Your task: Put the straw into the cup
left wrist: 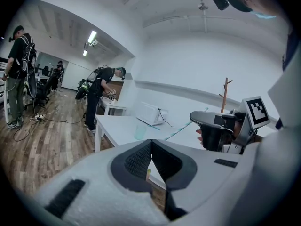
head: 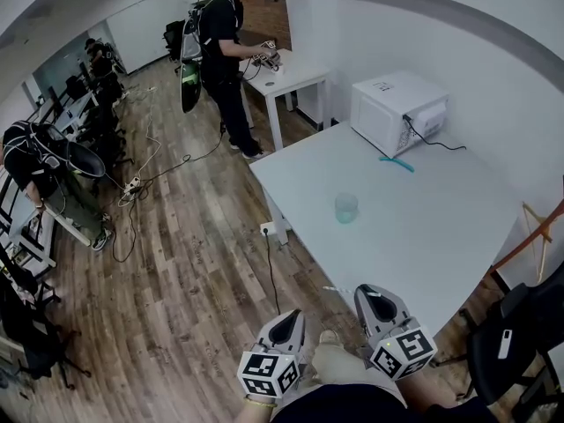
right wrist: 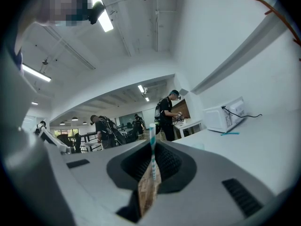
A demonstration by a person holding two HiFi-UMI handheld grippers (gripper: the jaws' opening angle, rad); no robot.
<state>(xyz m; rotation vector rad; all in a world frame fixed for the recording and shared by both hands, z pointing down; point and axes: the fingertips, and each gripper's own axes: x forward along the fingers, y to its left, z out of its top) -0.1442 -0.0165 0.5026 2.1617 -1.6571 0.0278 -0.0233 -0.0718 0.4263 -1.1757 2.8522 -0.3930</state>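
A clear, pale-green cup stands upright near the middle of the white table; in the left gripper view the cup shows beyond the jaws. My right gripper hovers at the table's near edge, shut on a teal-and-white striped straw that sticks up between its jaws. Seen from the left gripper view, the straw slants out from the right gripper. My left gripper is beside it over the floor, jaws together with nothing in them.
A white microwave sits at the table's far end with a teal item lying in front of it. A person works at a second white table behind. A dark chair and wooden stand are at right. Cables cross the floor.
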